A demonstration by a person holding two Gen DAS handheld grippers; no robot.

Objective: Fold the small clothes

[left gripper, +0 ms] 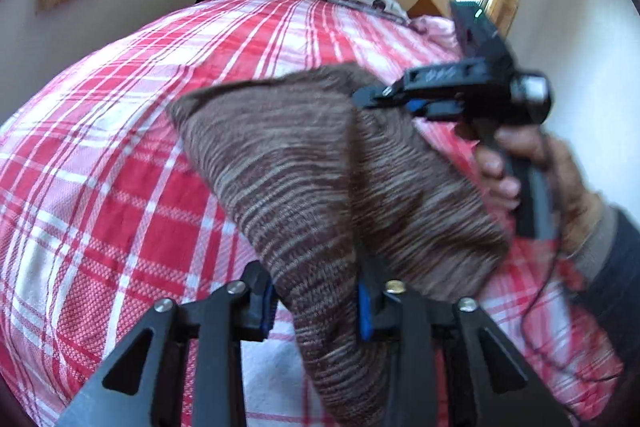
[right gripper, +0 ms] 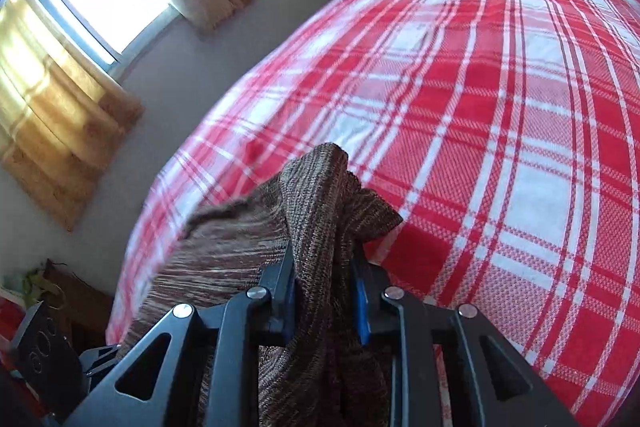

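Bed: a wide bed under a red-and-white plaid woven cover (right gripper: 500, 115) spreads ahead of and below both sets of jaws; it is the laying surface, and the cloth is lifted off most of it.
Garment: a small brown-and-tan striped knit garment (left gripper: 304, 163) hangs between the two tools, one end bunched in each set of jaws, the middle sagging toward the cover.
Right gripper: the black right gripper with blue pads (right gripper: 325, 291) has its jaws nearly closed on a thick gathered wad of the knit that rises ahead of the fingertips; in the left view it pinches the far upper edge.
Left gripper: the black left gripper with blue pads (left gripper: 316, 301) has its jaws part-closed around the garment's near end.
Step, as I judge it: spreading the piece flat before folding.
How to do it well: draw the two tools apart until the sag goes, keep both pinches firm, lower the edge evenly onto the cover ahead of the jaws.
Risk: bunched grips may leave twists; the knit may slip.
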